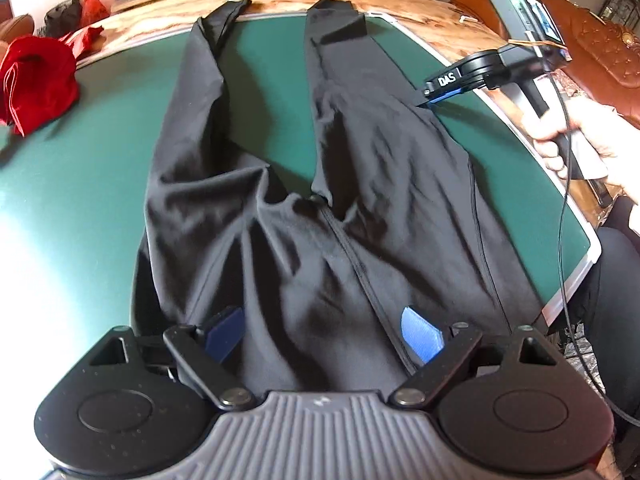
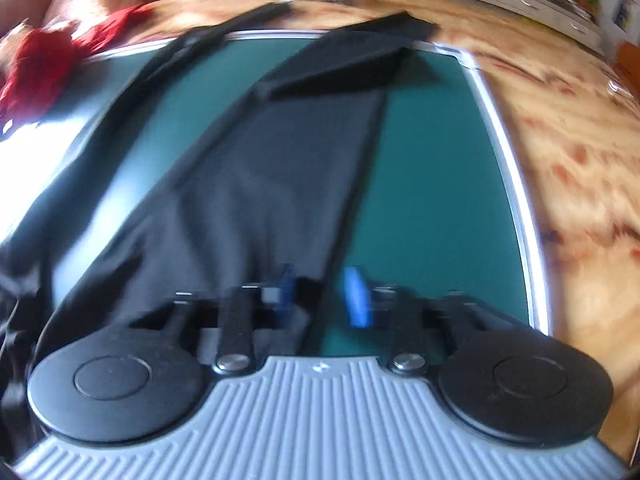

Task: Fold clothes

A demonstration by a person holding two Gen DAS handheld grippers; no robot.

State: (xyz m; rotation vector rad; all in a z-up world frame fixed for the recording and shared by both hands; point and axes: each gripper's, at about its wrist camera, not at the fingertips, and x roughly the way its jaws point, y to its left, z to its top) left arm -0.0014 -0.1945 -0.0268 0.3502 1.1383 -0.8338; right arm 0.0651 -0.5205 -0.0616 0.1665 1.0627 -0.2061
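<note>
Black stretchy leggings (image 1: 304, 184) are lying flat on the green mat (image 1: 100, 152) in your left wrist view, legs splayed away from you towards the far edge, ready for folding. You are holding your left gripper (image 1: 322, 340) wide apart over the waist end, gripping nothing, while your right gripper (image 1: 430, 98) is reaching the outer edge of the right leg, probably to carry that leg across. A crumpled red garment (image 1: 38, 80) is waiting aside. In the blurred right wrist view, the right gripper (image 2: 324, 294) is showing a gap astride that leg's hem, so I cannot tell whether it is pinching cloth.
</note>
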